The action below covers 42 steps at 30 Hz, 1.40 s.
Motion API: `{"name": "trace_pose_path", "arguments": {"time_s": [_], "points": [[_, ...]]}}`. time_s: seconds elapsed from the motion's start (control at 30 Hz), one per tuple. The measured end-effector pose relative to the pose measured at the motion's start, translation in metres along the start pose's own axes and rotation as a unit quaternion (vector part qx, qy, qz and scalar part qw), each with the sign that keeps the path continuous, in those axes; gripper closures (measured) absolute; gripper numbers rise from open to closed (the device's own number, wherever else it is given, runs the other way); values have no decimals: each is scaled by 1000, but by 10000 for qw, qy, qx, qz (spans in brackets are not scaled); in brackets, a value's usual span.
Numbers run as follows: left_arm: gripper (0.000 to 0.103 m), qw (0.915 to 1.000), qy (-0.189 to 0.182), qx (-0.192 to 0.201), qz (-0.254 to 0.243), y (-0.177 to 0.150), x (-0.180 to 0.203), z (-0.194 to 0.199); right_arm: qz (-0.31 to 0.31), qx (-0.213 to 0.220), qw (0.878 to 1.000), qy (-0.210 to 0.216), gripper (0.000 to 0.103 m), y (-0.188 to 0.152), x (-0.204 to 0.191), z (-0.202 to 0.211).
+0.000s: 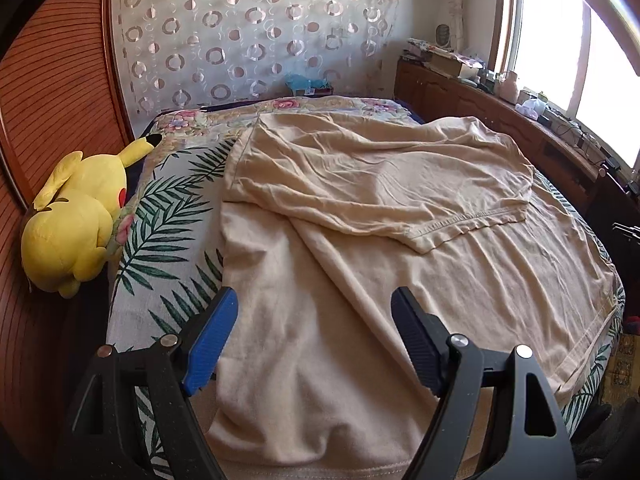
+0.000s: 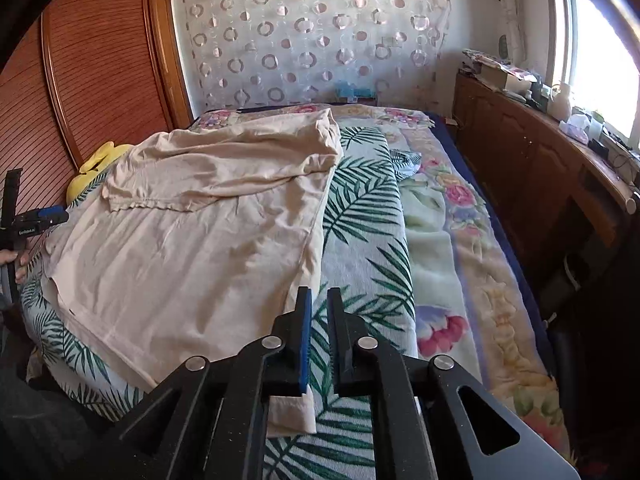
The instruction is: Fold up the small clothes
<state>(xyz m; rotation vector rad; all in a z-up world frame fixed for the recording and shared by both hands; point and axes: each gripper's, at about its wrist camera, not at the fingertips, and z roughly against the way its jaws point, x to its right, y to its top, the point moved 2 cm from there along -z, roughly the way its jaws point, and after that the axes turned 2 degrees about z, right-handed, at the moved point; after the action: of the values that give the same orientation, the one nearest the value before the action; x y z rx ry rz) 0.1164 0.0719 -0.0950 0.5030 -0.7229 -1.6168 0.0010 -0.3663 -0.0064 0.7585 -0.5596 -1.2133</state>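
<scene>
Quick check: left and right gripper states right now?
Left gripper: open, empty, above the beige shirt.
Right gripper: narrow gap, nothing between the fingertips.

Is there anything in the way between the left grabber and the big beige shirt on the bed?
Nothing visible. The left gripper hangs open right over the beige shirt, with only shirt cloth showing between its fingers. The yellow plush toy lies off to the side, by the wooden headboard.
</scene>
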Motion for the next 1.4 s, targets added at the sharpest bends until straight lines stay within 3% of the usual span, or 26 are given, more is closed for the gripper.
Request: {"name": "trace_pose_path", "arguments": {"time_s": [0.03, 0.07, 0.3, 0.47, 0.73, 0.87, 1.2, 1.4], "points": [[23, 10000, -24, -7, 28, 3, 0, -2, -11, 11, 10000, 43, 66, 3, -2, -5], [23, 10000, -41, -19, 60, 7, 1, -4, -20, 29, 9999, 96, 62, 7, -4, -10], [23, 9998, 15, -39, 214, 33, 0, -26, 44, -6, 9993, 377, 62, 46, -22, -56], [23, 9994, 21, -145, 308, 46, -2, -47, 93, -280, 9994, 160, 62, 71, -21, -104], [23, 9977, 50, -499, 451, 43, -6, -75, -352, -758, 9956, 416, 62, 92, -16, -159], [23, 9982, 187, -447, 341, 39, -3, -78, -516, -853, 9939, 469, 62, 103, -11, -184], [20, 9983, 247, -481, 233, 39, 0, -80, -630, -441, 9963, 374, 62, 111, -6, -211], [21, 9957, -242, -462, 762, 50, -20, -78, -411, -442, 9981, 138, 61, 106, -14, -216]]}}
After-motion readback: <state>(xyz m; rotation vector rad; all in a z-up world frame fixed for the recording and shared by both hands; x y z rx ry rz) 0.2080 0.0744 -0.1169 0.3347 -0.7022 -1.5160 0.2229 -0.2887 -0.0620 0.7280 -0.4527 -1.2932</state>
